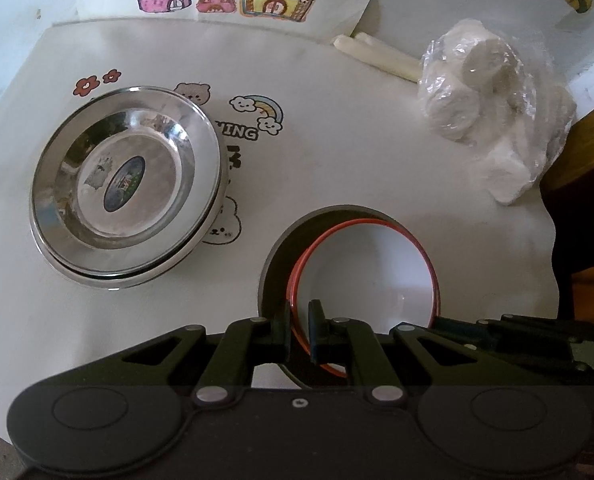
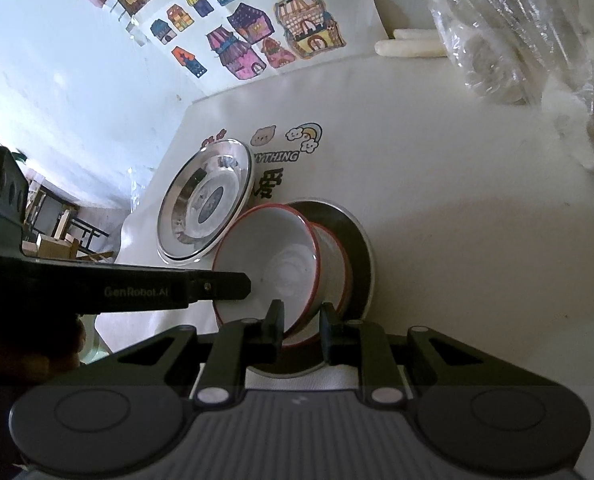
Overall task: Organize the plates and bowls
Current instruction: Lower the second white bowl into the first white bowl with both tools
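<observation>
Both the left gripper (image 1: 298, 330) and right gripper (image 2: 301, 328) pinch the red-rimmed bowl (image 2: 273, 268), hiding its near rim.

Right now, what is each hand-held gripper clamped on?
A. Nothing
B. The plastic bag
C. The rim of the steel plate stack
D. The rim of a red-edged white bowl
D: the left hand-held gripper and right hand-held gripper each pinch the red rim of a white bowl over the dark plate.
</observation>
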{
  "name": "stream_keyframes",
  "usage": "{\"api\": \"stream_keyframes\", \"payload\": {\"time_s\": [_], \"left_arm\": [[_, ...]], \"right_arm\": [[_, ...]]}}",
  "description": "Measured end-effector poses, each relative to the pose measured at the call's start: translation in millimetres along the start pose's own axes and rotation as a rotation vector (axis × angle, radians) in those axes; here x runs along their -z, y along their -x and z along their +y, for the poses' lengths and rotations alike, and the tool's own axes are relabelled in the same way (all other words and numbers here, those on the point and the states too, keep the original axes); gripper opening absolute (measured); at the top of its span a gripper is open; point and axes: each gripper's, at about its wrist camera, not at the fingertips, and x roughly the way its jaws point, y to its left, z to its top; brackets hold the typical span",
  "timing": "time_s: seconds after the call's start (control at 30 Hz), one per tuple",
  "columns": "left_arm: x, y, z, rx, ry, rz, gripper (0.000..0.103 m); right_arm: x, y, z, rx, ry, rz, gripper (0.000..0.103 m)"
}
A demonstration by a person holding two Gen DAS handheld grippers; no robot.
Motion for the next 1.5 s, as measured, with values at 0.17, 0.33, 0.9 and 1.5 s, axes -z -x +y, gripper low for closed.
{"api": "stream_keyframes", "payload": {"time_s": [0.17,0.33,0.9,1.5], "left_arm": [[-2.6,-1.5,0.2,-0.005,0.006,0.006,0.008],[-4.9,-3.5,-0.2,-0.011,0.007,0.017,0.008],[-6.8,-3.7,-0.9,-0.014,0.002,0.020,0.009],[-2.3,-0.9,0.0,-0.015,0.016,0.006,0.020]], "right_arm": [[-2.1,-1.4,-1.1,-0.003,-0.003,0.006,0.022],[-3.7,-2.2,-1.6,-0.004,-0.002,0.013,0.023],[-3.9,-2.2,-2.2,-0.011,-0.003,0.018,0.024],[-2.2,3.0,-6.4,-0.013,-0.003,0.014,0.034]]}}
